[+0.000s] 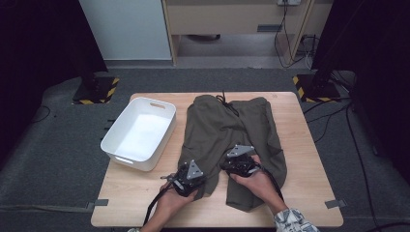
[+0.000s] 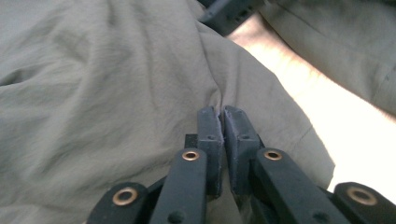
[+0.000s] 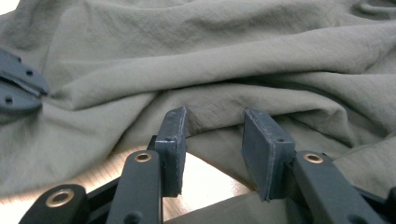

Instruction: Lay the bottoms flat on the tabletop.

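Your left gripper (image 2: 223, 114) is pinched shut on a fold of the olive trousers (image 1: 227, 140), and your right gripper (image 3: 215, 135) stands partly open, its pads either side of a hem edge but not pressing it. The trousers lie spread on the table (image 1: 300, 193), waistband at the far side, legs toward you, beside the white bin (image 1: 138, 133). Careful now: that left pinch looks thin, just a ridge of cloth, so a lift could slip it free. And if the right closes too shallow, you'll likely catch one layer only, and the leg will sag unevenly or bunch up.
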Tool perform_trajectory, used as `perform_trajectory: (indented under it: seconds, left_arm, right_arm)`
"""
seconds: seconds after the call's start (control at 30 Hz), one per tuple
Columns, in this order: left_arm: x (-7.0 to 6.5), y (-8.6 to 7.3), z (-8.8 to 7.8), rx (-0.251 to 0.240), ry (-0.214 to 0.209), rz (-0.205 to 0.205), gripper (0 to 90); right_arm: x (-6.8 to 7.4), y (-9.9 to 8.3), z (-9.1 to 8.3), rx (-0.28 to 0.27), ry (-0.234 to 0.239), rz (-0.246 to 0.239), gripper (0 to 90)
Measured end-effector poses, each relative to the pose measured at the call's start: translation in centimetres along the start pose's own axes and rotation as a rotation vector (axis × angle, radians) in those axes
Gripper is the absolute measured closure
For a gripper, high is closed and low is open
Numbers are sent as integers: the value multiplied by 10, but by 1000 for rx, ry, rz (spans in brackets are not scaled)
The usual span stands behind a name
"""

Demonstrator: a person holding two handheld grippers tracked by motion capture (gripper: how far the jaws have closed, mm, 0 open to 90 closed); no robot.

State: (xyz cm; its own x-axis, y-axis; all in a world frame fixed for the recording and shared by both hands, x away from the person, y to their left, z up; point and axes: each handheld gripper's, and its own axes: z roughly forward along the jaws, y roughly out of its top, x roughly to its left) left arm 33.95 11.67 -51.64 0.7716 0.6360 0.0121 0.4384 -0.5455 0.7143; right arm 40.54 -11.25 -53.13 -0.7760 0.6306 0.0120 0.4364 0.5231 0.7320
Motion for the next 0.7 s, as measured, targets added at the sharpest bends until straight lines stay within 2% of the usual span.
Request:
perform_trajectory:
  seconds: [0.17,0.27,0.4,0.5,0.7]
  left_arm:
    - [17,0,-17,-92,39,-87,862]
    - [27,-3,-21,-100,45,-129,861]
    - [30,-4,-22,-100,61,-140,861]
    - [30,-4,-21,-91,69,-131,861]
    - [34,-6,-21,-81,83,-128,859]
  right_arm:
    - [-3,-2,-1,-10,10,3,608]
    - [-4,-3,-1,-15,3,-1,643]
    - [-4,-3,-2,-12,6,-4,774]
    - [-5,-3,-3,-4,13,-17,882]
    - [-8,-5,-9,21,21,-25,900]
